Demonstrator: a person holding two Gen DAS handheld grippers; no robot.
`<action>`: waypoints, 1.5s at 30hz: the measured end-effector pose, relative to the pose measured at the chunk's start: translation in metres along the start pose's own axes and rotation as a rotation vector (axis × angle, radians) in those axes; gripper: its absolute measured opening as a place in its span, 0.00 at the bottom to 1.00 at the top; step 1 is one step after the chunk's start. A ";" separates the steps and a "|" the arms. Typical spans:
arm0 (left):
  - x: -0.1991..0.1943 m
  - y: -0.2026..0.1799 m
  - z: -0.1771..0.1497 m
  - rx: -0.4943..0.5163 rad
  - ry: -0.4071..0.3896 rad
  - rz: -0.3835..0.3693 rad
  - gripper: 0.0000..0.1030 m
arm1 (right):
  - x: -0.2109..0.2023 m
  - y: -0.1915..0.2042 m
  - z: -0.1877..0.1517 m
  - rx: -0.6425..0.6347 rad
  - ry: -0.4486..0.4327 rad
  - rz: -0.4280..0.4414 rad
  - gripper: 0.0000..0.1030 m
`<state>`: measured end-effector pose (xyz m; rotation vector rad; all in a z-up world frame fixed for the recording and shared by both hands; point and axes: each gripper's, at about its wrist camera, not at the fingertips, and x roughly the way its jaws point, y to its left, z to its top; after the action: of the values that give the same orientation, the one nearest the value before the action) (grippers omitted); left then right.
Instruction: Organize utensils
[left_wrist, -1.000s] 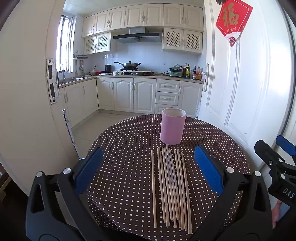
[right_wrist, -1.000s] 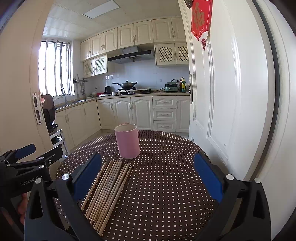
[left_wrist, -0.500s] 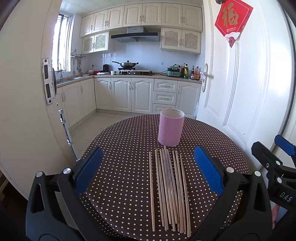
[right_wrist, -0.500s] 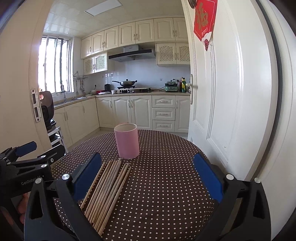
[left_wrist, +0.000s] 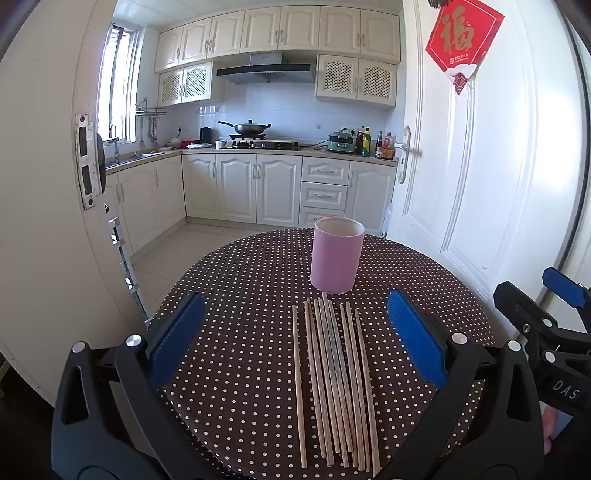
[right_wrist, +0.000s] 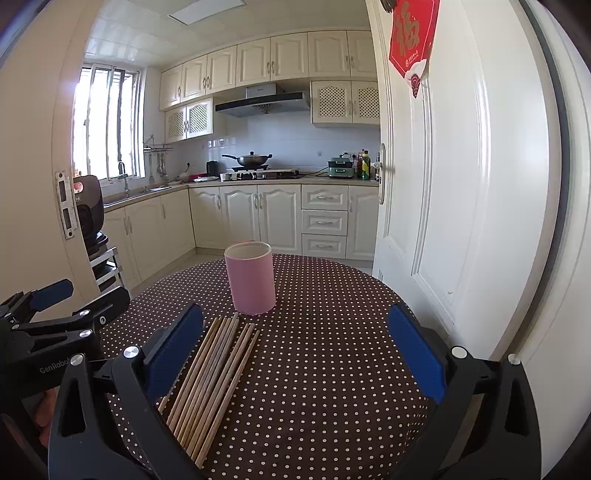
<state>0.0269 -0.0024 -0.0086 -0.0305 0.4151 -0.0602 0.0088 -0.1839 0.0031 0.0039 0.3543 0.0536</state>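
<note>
My left tongs (left_wrist: 295, 343) and right tongs (right_wrist: 295, 347) both released, empty, pale wooden chopsticks (left_wrist: 334, 384) lying just before the pink cylindrical cup (left_wrist: 337, 260), on the round brown dotted bench (left_wrist: 240, 295).

Both tools, the left tool (left_wrist: 295, 338) and the right tool (right_wrist: 295, 338), have drifted slightly rightward.

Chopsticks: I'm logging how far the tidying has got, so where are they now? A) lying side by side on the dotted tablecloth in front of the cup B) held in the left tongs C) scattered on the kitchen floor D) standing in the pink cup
A: the chopsticks lie flat in a row on the tablecloth, just short of the pink cup, with both tongs open and holding nothing.
</note>
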 end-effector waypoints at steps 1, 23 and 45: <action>0.000 0.000 0.001 0.002 -0.001 -0.001 0.94 | 0.000 0.001 0.000 -0.003 -0.001 -0.001 0.93; 0.001 0.001 -0.001 0.008 0.000 -0.014 0.94 | 0.001 0.009 -0.002 -0.002 0.016 0.015 0.93; 0.014 0.005 -0.003 0.001 0.041 -0.003 0.94 | 0.014 0.009 -0.001 0.008 0.048 0.014 0.93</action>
<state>0.0383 0.0016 -0.0172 -0.0289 0.4559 -0.0638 0.0211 -0.1740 -0.0027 0.0125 0.4026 0.0661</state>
